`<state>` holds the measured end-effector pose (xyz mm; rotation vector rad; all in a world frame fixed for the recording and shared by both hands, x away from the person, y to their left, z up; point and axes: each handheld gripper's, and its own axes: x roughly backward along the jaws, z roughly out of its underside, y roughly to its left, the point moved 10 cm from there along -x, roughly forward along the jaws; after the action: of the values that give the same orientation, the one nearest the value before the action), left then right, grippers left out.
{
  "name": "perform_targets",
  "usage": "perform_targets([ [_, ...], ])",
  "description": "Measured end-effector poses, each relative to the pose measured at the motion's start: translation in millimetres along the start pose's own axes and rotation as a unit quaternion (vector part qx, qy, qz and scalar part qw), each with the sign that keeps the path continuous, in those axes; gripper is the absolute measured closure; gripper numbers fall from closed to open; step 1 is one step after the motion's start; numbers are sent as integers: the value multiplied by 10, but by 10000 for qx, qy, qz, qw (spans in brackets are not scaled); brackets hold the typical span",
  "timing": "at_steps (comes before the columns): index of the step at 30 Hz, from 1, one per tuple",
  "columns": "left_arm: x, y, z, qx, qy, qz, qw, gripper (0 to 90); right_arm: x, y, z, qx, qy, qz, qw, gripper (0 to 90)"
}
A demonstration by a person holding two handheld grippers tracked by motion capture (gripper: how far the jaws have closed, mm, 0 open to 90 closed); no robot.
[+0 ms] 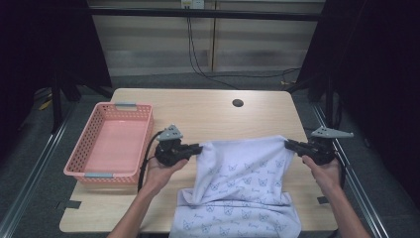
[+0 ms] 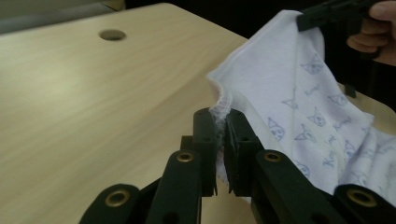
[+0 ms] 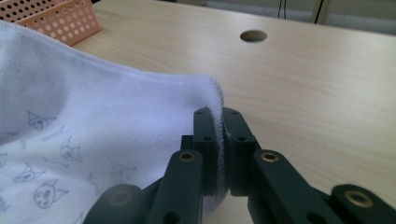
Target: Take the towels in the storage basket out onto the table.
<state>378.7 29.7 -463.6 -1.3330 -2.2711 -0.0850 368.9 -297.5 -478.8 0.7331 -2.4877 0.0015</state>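
Soft printed towel [image 1: 242, 173] | corners pinched: left tool [image 1: 198, 148], right tool [image 1: 288, 144]

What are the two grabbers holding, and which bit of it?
Both hold the white printed cloth by its top corners: the left gripper pinches the hemmed left corner, the right gripper pinches the right one, so its top edge hangs between them.

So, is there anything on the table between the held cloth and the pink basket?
Nothing visible. The cloth is clamped at its two upper corners by the left gripper and right gripper. Bare table lies between it and the pink basket, which looks empty.
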Motion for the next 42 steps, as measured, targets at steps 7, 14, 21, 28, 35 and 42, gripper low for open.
perform_targets([
  [7,360,384,-412,-73,-331,-570,9978,845,92,12,-481,237,-318,78,9992,855],
  [14,362,656,-730,-161,-312,-929,9951,847,19,-17,-949,388,-513,219,9977,855],
  [21,132,1051,-834,180,-258,-1174,9926,842,-311,-244,-1275,260,-464,356,9979,849],
  [28,-152,1207,-514,559,18,-1352,9892,569,-701,-547,-930,229,320,904,9951,612],
  [35,-177,1081,-271,695,150,-1089,9915,555,-541,-429,-545,124,287,538,9981,578],
  [42,-121,445,124,367,429,-371,9977,632,-356,96,-71,315,462,-111,9984,514],
])
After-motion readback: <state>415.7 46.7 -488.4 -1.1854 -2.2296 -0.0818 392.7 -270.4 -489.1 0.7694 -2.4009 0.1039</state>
